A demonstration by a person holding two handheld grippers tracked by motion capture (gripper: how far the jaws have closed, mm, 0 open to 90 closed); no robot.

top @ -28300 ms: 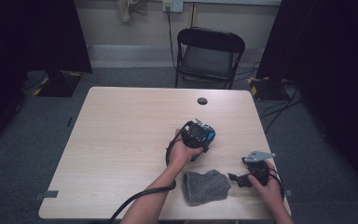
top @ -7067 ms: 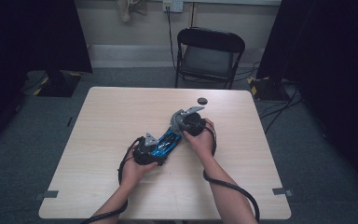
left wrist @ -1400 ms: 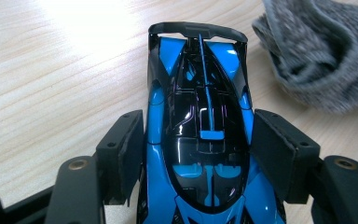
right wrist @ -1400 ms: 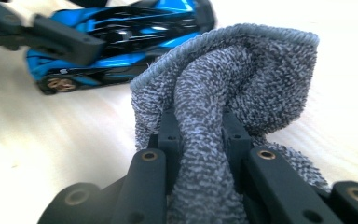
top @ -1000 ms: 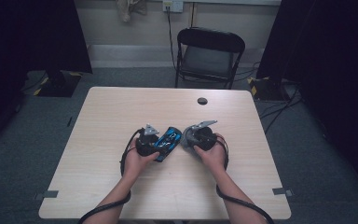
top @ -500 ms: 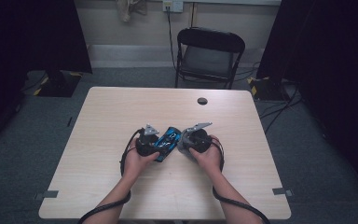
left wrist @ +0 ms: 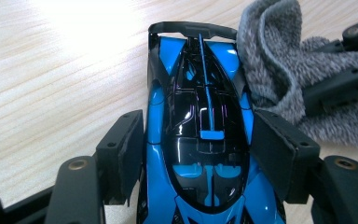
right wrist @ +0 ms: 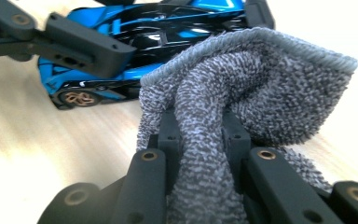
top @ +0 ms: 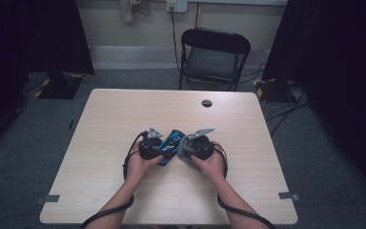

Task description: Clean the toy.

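high view: right tongs (top: pixel 183 147) with grey cloth (right wrist: pixel 242 88) now nearer blue car (top: pixel 170 144)

The toy car (left wrist: pixel 200 140)'s near end runs off the left gripper view's bottom edge.

Surroundings noted
A black folding chair (top: pixel 213 57) is standing beyond the light wooden worktop (top: pixel 124 114); a small dark round object (top: pixel 207 103) is lying near the far edge.

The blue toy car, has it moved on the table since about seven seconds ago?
Yes. The blue toy car now lies nearer the person's edge of the table, farther from the small dark disc than before.
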